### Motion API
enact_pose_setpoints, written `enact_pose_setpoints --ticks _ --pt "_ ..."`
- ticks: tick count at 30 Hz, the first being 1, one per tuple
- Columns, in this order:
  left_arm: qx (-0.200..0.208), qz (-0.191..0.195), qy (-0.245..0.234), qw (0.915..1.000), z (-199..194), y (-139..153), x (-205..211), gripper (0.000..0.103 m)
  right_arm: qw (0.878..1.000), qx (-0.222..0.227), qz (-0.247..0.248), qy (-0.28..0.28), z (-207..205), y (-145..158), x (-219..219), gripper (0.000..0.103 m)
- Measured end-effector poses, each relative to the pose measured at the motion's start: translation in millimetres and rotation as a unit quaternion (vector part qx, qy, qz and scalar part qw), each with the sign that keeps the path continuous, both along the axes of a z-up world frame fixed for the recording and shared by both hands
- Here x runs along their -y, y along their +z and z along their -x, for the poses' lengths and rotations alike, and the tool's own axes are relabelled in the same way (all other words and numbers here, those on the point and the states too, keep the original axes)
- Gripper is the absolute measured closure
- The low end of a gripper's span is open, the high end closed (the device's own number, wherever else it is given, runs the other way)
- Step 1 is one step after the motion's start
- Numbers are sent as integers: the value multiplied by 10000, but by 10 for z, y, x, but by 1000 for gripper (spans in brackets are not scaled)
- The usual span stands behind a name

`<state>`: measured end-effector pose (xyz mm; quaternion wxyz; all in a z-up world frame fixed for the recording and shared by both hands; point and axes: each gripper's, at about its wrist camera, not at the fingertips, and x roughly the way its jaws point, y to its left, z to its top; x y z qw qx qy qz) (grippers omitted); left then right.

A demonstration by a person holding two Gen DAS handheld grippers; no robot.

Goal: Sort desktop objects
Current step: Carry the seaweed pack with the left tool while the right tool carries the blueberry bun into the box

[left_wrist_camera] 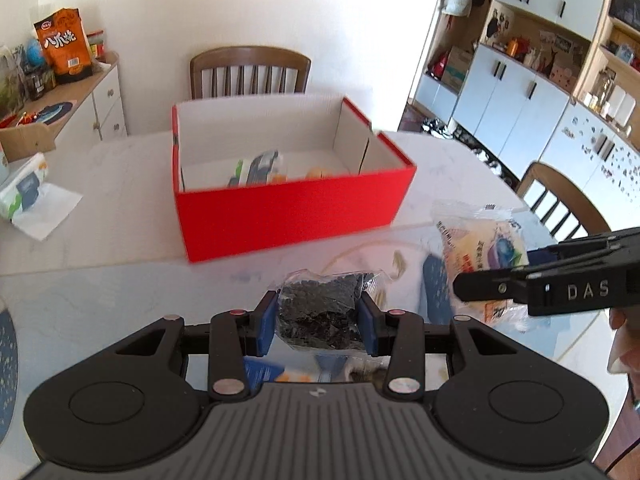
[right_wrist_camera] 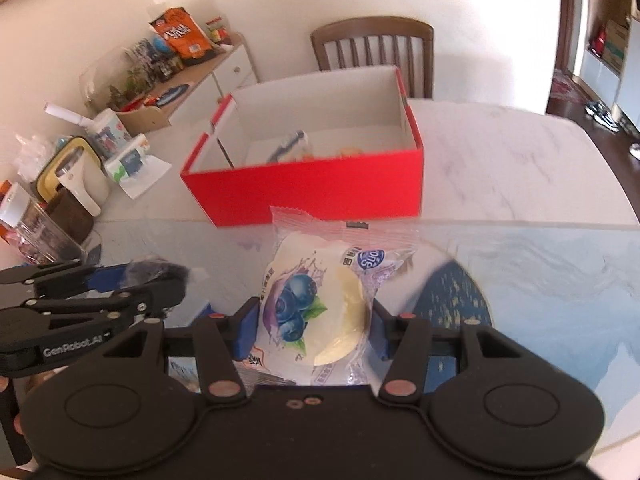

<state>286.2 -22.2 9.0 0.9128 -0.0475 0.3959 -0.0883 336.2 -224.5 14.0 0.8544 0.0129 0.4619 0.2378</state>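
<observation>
Box ahead (chair behind), snacks inside.

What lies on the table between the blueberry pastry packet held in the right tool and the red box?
Nothing: in the right wrist view only bare tabletop separates the blueberry pastry packet, held by the right tool, from the red box.

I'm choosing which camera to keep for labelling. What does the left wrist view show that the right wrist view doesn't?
Only the left wrist view: the left tool shut on a dark packet seen close, and tall white cupboards.
Only the right wrist view: the blueberry pastry packet front-on in the right tool, and a clear jar.
Both: red box, wooden chair.
</observation>
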Motion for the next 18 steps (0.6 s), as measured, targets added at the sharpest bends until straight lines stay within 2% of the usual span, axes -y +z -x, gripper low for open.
enact_pose_setpoints --ticks 6,18 --pt "177 64 200 9996 -303 182 21 63 9993 37 -233 304 -297 169 8 50" --pt "177 -89 538 9984 -823 254 -31 63 9980 311 -71 553 -805 300 -106 50"
